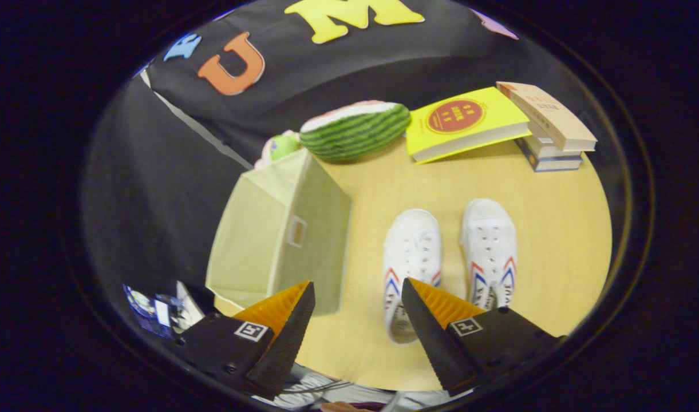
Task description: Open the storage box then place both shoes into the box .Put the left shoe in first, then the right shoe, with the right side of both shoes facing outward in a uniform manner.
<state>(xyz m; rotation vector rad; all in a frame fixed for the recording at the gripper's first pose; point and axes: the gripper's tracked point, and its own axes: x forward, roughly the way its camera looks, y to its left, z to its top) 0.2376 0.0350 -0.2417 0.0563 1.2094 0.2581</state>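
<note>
A pale cloth storage box stands on the wooden table, its flat top toward me and a small label pocket on its side. Two white canvas shoes with red and blue stripes lie side by side to its right, toes pointing away: the left shoe just ahead of my right finger, the right shoe beyond it. My gripper hangs above the table's near part, open, with bare table between its fingers. The box's near corner sits just ahead of my left finger.
A watermelon-shaped cushion and a small green toy lie behind the box. A yellow book leans on a stack of books at the far right. Cluttered items show off the table's left side.
</note>
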